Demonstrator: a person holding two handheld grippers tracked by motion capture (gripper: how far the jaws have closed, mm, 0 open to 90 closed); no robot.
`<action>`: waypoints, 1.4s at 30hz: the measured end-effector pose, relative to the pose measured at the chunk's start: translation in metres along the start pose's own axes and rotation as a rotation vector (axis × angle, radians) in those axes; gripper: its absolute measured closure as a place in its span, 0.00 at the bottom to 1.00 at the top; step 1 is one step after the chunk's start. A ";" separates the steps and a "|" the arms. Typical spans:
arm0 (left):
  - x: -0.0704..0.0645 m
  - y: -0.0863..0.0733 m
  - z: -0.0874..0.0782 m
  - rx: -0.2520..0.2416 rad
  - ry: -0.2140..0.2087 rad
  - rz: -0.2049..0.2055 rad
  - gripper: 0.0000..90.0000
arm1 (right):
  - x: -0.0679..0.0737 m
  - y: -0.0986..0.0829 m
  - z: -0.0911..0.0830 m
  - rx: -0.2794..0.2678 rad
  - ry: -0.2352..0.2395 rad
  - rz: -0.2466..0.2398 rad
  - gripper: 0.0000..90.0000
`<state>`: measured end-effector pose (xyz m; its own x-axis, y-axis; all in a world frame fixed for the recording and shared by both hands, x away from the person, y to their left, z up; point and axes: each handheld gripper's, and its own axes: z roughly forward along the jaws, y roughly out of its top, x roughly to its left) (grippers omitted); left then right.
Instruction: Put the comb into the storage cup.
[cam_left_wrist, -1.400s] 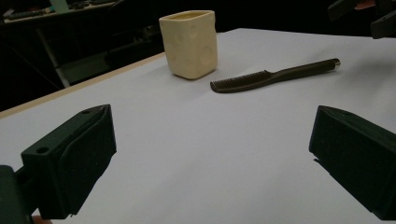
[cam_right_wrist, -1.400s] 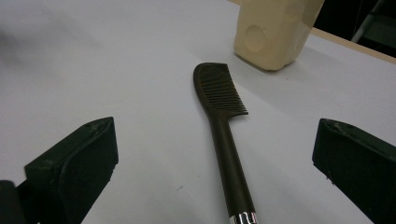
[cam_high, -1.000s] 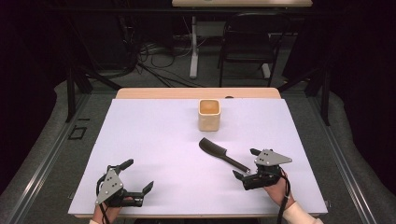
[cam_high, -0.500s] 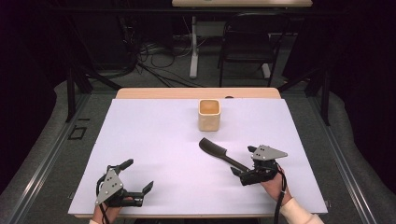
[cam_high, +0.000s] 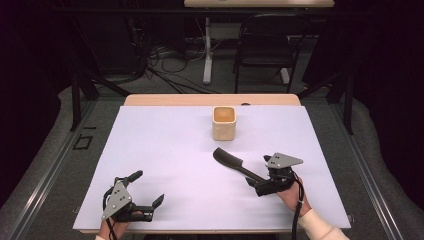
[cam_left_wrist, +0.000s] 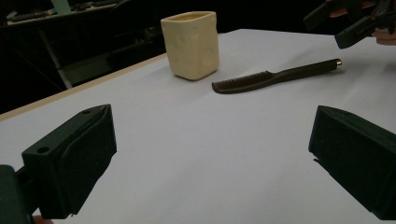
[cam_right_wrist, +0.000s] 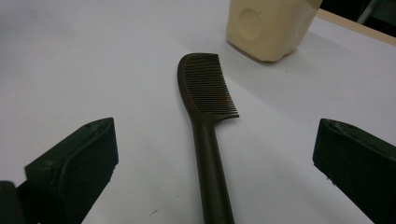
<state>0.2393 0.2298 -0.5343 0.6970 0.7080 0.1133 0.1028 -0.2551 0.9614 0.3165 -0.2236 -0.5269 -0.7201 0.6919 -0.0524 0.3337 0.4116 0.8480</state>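
Comb (cam_right_wrist: 206, 100) lay flat on the white table (cam_high: 165, 150), just in front of the cream cup (cam_high: 223, 122). We lined our right gripper (cam_high: 260, 186) along its handle, jaws wide, apparently to grasp it; our left gripper (cam_high: 145, 192) rested apart, jaws wide.

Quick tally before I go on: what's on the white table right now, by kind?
Combs: 1, dark brown comb
Cups: 1, cream square cup
Grippers: 2, left gripper and right gripper, both open
Total: 4
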 end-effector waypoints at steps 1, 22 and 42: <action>0.000 0.000 0.000 0.000 0.000 -0.001 0.01 | 0.000 0.000 0.000 0.004 -0.006 0.000 0.00; 0.000 0.000 -0.001 -0.002 -0.001 -0.003 0.01 | -0.012 -0.012 -0.005 0.145 -0.084 -0.031 1.00; 0.000 0.000 -0.001 0.001 0.001 -0.002 0.01 | -0.009 -0.017 0.000 0.228 -0.083 -0.056 1.00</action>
<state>0.2388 0.2302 -0.5338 0.6965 0.7089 0.1115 0.1047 -0.2542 0.9615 0.3173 -0.2362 -0.5408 -0.6921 0.7066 -0.1474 0.4300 0.5676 0.7021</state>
